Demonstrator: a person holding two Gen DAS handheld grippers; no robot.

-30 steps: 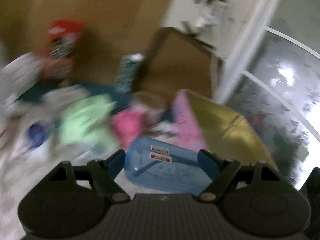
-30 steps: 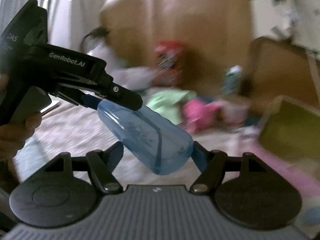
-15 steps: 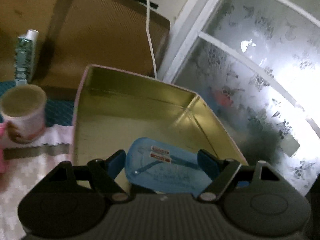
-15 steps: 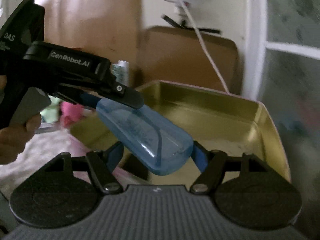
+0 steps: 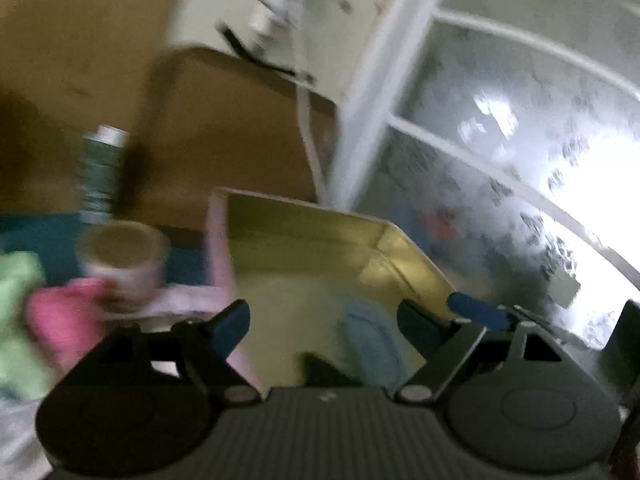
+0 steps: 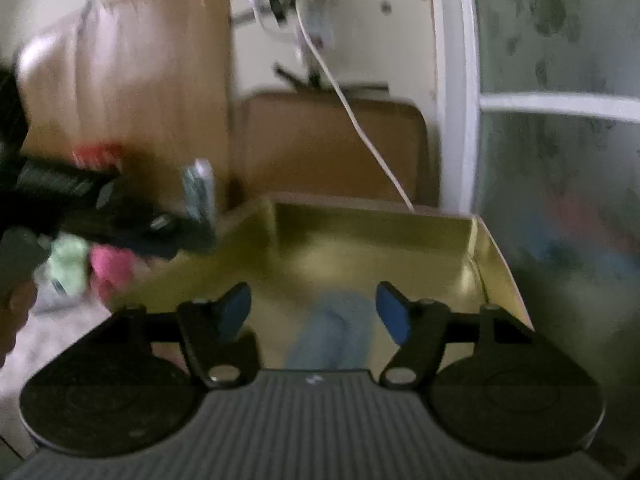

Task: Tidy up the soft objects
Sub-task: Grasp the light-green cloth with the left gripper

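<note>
Below the left gripper (image 5: pixel 322 318), fingers spread and empty, a blurred blue soft object (image 5: pixel 370 344) lies in the gold tin (image 5: pixel 416 264). At six o'clock under the right gripper (image 6: pixel 314 310), equally spread, the smear (image 6: pixel 332 332) sits inside the tin (image 6: pixel 496 256).

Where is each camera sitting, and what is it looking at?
Left wrist: sits on the left hand-held gripper, open, facing the shiny gold metal tray; its blue-padded fingers show.
Right wrist: sits on the right hand-held gripper, open, facing that tray.
Both share the tray and the blurry blue plastic pouch.
</note>
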